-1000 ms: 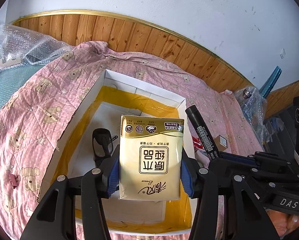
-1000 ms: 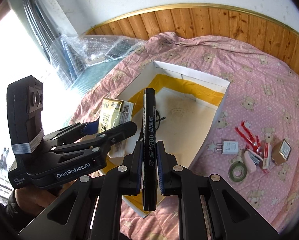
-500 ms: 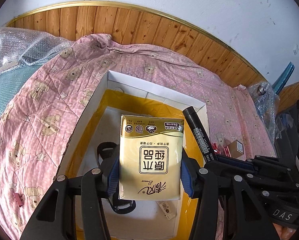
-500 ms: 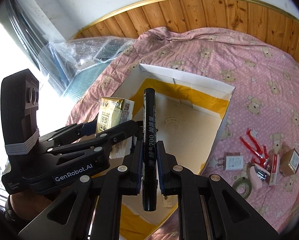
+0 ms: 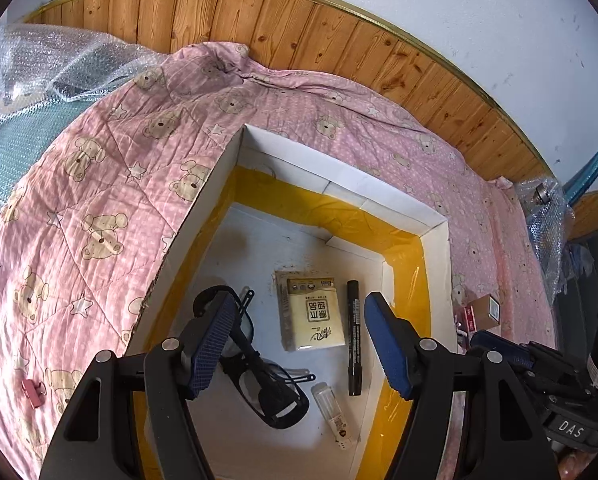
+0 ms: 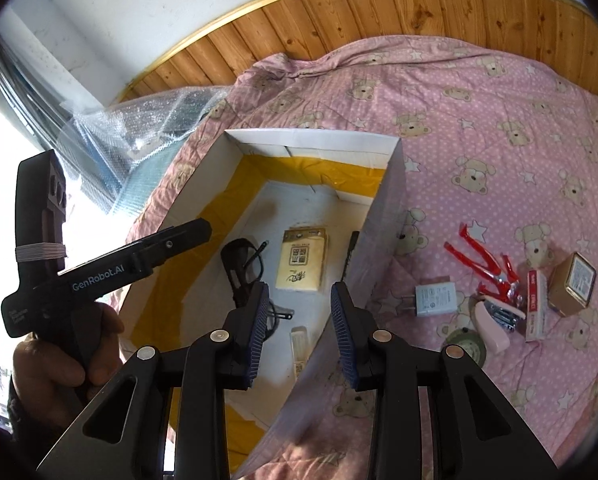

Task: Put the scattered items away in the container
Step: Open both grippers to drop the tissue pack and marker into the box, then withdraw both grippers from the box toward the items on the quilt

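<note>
Both jaw sets are standing apart and holding nothing: left gripper [image 5: 299, 344] is hovering over the box [image 5: 339, 176], right gripper [image 6: 301, 330] is hanging over the box's right wall. Going near to far in the left view: a small tube [image 5: 333, 416] is lying at 6 o'clock on the box floor, black glasses [image 5: 259, 372] at 7 to 8 o'clock, the tissue pack [image 5: 311, 312] in the middle, and the marker [image 5: 354, 344] is lying just beside it at 3 o'clock, parallel and apart from it. A pink clip [image 5: 33, 391] is sitting on the quilt [image 5: 99, 200] at 9 o'clock, outside the box. In the right view the remaining scatter is sitting at 3 o'clock, well apart from the box: tape roll [image 6: 465, 348] nearest, then stapler [image 6: 495, 326], charger [image 6: 435, 300], a slim red-white box [image 6: 536, 306], a brown box [image 6: 573, 284], and red strips [image 6: 479, 252] farthest. Judging handling: the charger is looking rigid and light, so taking it across the flat white sides, clear of the prongs, seems best. The stapler is looking stiff and a bit heavier, with a rounded shell that might slip; gripping mid-body across its width seems safest. The tape roll is thin and lying flat, so pinching the rim is probably needing a tilt. The quilt is soft, so pressing down is likely sinking the items.
</note>
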